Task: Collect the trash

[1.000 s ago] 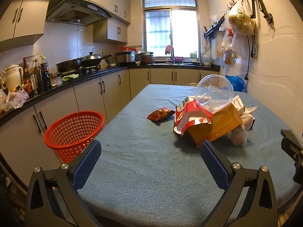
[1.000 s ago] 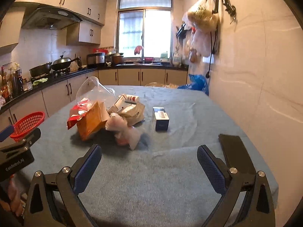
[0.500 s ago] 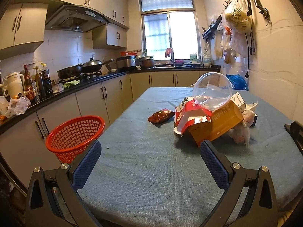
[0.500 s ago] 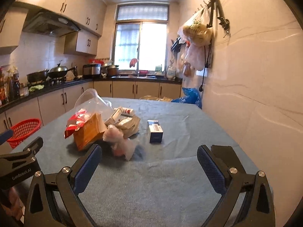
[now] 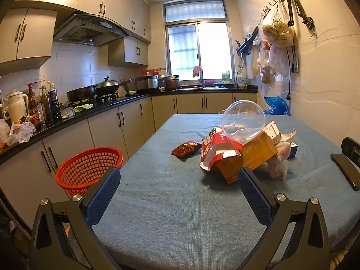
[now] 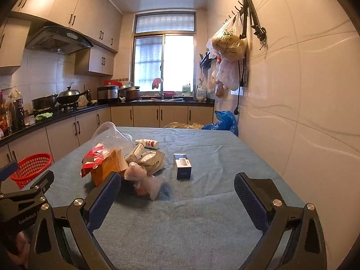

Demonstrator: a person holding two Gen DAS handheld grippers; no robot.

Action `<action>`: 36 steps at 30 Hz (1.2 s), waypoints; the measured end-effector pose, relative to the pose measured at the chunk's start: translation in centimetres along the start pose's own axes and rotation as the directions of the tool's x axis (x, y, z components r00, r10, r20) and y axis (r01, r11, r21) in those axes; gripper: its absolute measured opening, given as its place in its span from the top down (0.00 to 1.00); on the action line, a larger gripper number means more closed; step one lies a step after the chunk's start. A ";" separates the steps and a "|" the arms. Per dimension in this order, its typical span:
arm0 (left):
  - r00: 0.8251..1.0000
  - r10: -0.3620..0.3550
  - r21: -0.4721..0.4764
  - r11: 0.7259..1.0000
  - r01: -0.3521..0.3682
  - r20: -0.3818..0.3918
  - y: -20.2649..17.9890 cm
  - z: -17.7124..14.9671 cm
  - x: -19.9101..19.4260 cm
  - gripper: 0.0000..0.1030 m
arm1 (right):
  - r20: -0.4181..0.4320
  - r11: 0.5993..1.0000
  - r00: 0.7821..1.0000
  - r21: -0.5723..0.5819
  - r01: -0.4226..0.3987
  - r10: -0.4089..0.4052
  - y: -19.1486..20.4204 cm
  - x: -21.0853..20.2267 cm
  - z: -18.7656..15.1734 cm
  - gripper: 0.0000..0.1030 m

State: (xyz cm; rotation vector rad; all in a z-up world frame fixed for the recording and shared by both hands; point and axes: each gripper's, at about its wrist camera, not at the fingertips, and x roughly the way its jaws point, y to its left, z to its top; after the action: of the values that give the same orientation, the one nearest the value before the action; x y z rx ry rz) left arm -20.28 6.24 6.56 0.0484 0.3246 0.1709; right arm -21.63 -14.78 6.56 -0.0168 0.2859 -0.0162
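Left wrist view — trash pile point(image 5: 243, 150) lies beyond spread, empty jaws.

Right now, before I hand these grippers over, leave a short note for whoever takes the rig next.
Left gripper: open, empty, held over the near end of the table.
Right gripper: open, empty, also at the near end.
Trash pile sits mid-table: clear plastic bowl on top, orange box, crumpled plastic bag. Apart from it: snack packet on the left, small blue box on the right.
Red basket stands off the table's left edge; no trash visible in it.
Done: nothing collected yet. Left: everything.
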 end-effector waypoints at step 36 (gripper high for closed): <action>0.998 -0.009 0.025 1.000 0.011 -0.055 -0.4 -1.0 1.4 0.00 | -0.087 1.000 0.996 0.006 -0.022 0.023 0.3 2.0 -0.8 0.01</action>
State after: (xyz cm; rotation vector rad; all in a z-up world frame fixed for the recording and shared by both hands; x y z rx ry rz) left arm -19.24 6.14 5.20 0.0672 0.3820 0.1584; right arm -19.90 -14.53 5.22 -0.0083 0.3728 0.0049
